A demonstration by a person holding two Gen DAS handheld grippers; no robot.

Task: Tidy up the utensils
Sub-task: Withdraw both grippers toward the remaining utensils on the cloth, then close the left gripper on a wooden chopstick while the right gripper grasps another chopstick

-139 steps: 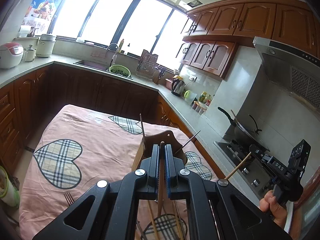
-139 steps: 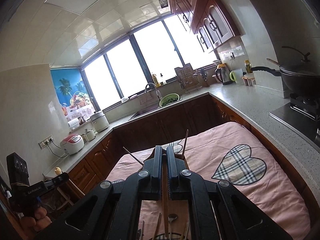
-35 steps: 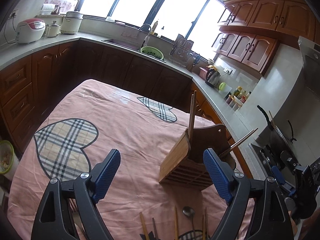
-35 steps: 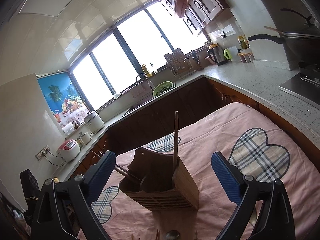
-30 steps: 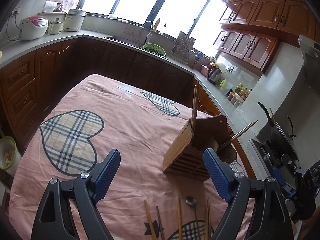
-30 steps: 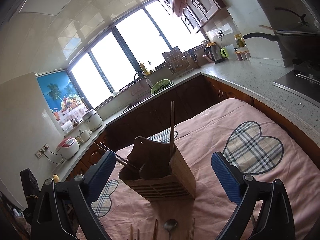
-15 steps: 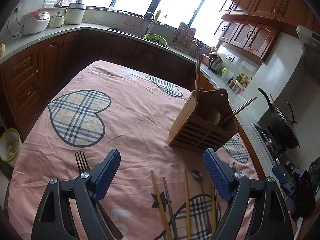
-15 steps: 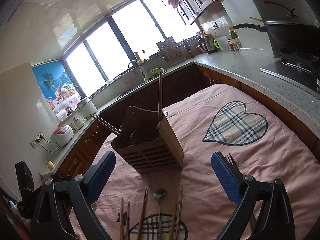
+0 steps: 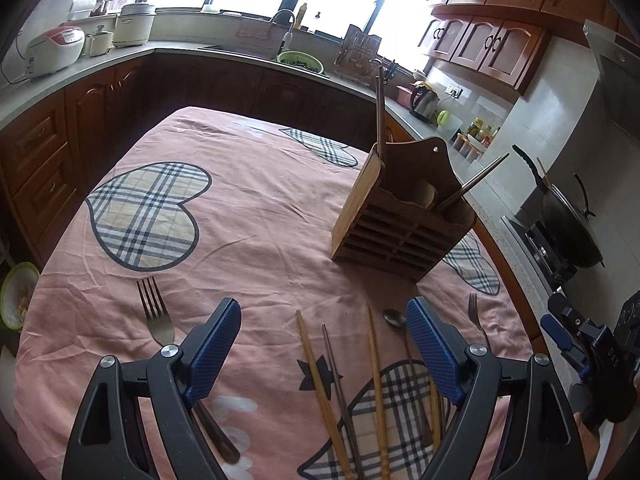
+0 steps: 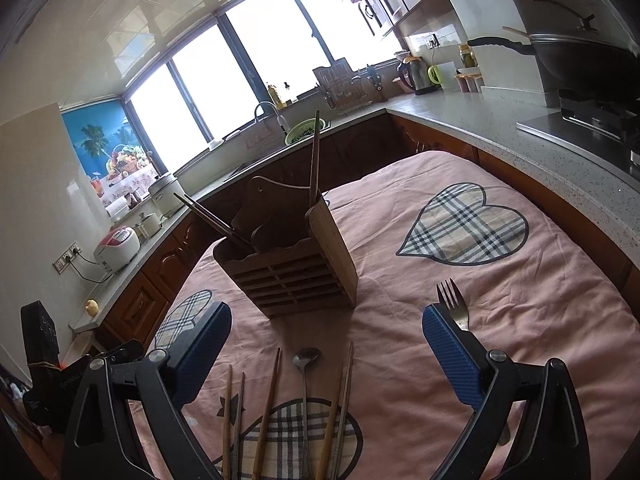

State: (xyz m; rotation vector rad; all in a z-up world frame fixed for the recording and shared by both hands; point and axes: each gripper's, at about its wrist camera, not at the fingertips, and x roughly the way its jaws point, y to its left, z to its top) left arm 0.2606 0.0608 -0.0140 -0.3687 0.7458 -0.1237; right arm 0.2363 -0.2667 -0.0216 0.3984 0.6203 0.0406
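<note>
Both the left gripper [image 9: 323, 343] and right gripper [image 10: 326, 348] (ridged blue pads) gape empty over slim wooden chopsticks [image 9: 375, 376].

Pink tablecloth [image 9: 256, 216] with plaid hearts; brown wooden holder [image 9: 400, 216].

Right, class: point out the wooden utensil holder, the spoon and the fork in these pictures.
wooden utensil holder [image 9: 394, 236]: left wrist view, slatted front.
spoon [image 10: 306, 357]: right wrist view, bowl.
fork [image 9: 154, 307]: left wrist view, base of the tines.
</note>
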